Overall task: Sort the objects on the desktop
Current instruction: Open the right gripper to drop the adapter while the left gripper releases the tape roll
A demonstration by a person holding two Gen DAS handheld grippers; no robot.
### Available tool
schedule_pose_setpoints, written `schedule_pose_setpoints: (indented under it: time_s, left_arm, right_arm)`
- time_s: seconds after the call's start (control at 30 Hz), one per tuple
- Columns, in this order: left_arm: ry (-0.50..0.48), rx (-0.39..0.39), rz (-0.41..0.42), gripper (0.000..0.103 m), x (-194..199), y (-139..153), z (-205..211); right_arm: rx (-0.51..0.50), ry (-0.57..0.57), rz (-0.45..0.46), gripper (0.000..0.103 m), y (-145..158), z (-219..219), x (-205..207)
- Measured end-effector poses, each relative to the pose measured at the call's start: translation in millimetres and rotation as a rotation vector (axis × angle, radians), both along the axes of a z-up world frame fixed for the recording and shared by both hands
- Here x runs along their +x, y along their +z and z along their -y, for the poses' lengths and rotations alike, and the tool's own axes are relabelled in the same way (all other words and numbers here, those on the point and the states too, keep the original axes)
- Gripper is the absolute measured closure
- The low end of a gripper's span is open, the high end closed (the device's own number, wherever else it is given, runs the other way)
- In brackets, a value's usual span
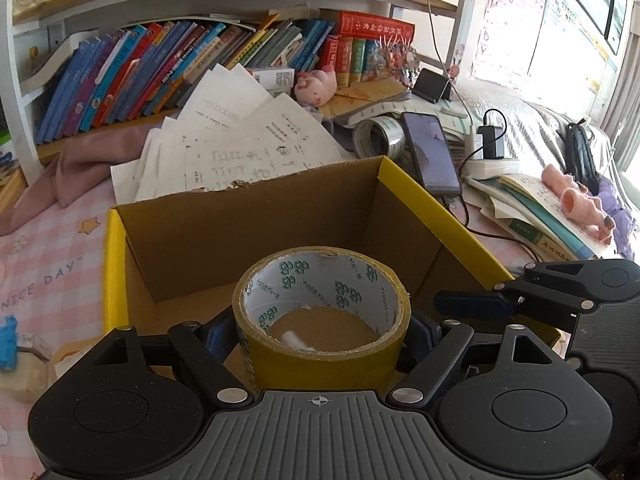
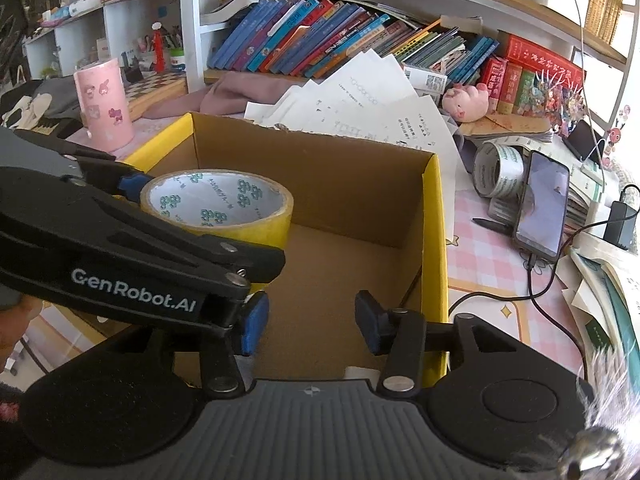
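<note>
the left gripper [image 1: 322,332] pinches the yellow tape roll [image 1: 322,312] across its width, hole axis upright, hanging inside the cardboard box [image 1: 248,216] just above its floor. the right gripper [image 2: 312,322] hovers beside it, spread and empty.

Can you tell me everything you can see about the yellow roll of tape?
The yellow tape roll is a fat ring of glossy packing tape wound on a white cardboard core printed with green marks. Its top edge looks a bit dented and frayed. It is held with its hole facing up, over the open cardboard box. The left gripper squeezes it from both sides with its blue pads. Through the hole you see the brown box floor and something small and white.
</note>
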State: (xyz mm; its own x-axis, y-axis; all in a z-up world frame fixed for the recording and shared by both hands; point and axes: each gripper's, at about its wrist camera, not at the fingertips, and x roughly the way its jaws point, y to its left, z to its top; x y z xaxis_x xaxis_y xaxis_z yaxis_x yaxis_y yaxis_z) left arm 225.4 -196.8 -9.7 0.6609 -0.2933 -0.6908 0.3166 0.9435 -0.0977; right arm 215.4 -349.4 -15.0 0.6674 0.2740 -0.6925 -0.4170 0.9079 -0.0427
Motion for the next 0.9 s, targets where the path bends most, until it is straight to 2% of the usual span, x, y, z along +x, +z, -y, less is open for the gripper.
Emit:
schedule_pose_setpoints:
  time_s: [0.03, 0.1, 0.2, 0.47, 0.77, 0.9]
  left_arm:
    - [0.001, 0.002, 0.006, 0.018, -1, 0, -1]
    - [0.005, 0.006, 0.023, 0.011, -4, 2, -3]
    - [-0.014, -0.01, 0.07, 0.01, -12, 8, -7]
    - [-0.107, -0.029, 0.227, 0.007, -40, 27, -22]
    - [-0.19, -0.108, 0.408, 0.006, -73, 50, -66]
    - [-0.198, -0.149, 0.45, 0.006, -84, 54, -93]
  right_arm:
    - [0.0, -0.007, 0.003, 0.05, 0, 0, 0]
    - [0.005, -0.017, 0.004, 0.043, 1, 0, 0]
    - [0.023, -0.035, 0.005, 0.032, 3, -1, -3]
    - [0.016, -0.103, 0.055, 0.031, 14, -17, -22]
    - [0.033, -0.308, 0.177, 0.028, 37, -42, -56]
    - [0.028, -0.367, 0.241, 0.027, 46, -62, -75]
